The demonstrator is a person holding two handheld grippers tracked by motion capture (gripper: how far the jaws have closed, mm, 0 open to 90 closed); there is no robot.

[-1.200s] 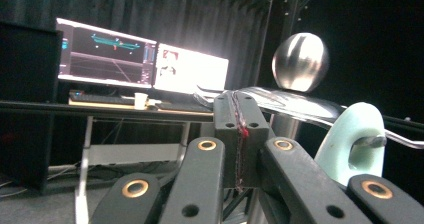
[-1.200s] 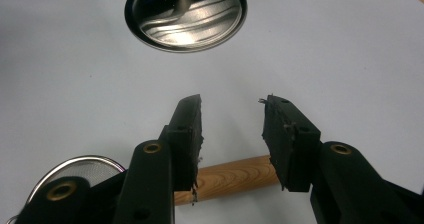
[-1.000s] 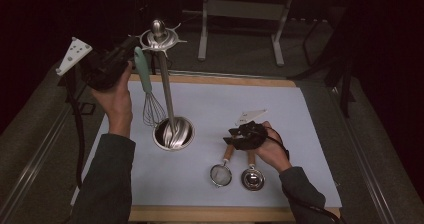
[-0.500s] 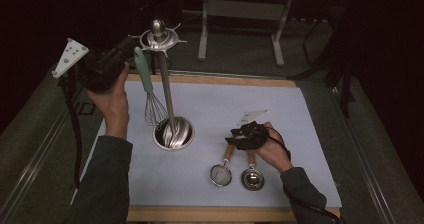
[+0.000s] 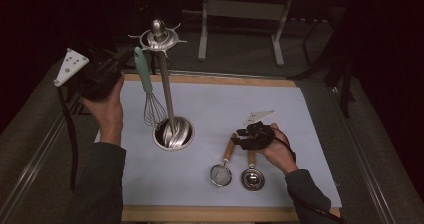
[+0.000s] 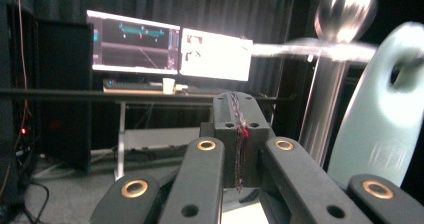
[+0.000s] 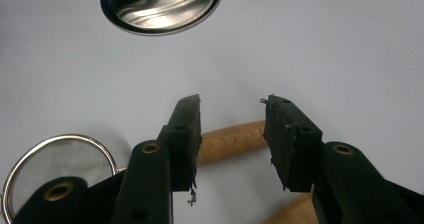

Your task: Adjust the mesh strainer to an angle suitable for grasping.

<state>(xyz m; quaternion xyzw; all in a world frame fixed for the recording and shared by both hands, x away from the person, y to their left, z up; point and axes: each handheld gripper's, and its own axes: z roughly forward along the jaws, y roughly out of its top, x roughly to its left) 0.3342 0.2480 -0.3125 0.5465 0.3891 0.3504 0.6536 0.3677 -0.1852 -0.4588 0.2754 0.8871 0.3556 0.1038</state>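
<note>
Wooden strainer handle point(image 7: 232, 141) flat on the surface point(image 7: 325, 44) between spread right tongs point(image 7: 233, 111); liable to skid aside if pinched off-centre. Left tongs point(image 6: 239, 134) pressed together, empty, beside the hung whisk point(image 5: 150, 99); could knock it off the stand point(image 5: 167, 99).

A table point(image 5: 210, 215) with a wooden edge is covered by a white sheet point(image 5: 225, 109). Left of the sheet's centre, at about 9 o'clock, a round steel stand base point(image 5: 173, 134) is set directly on the sheet. Toward 5 o'clock, a small strainer point(image 5: 221, 175) with a wooden handle is laid flat, its mesh bowl nearest the front edge. Just beside it, at its 3 o'clock, a steel measuring cup point(image 5: 252, 178) with a wooden handle is laid. The two handles are pointed toward 12 o'clock, nearly parallel.
</note>
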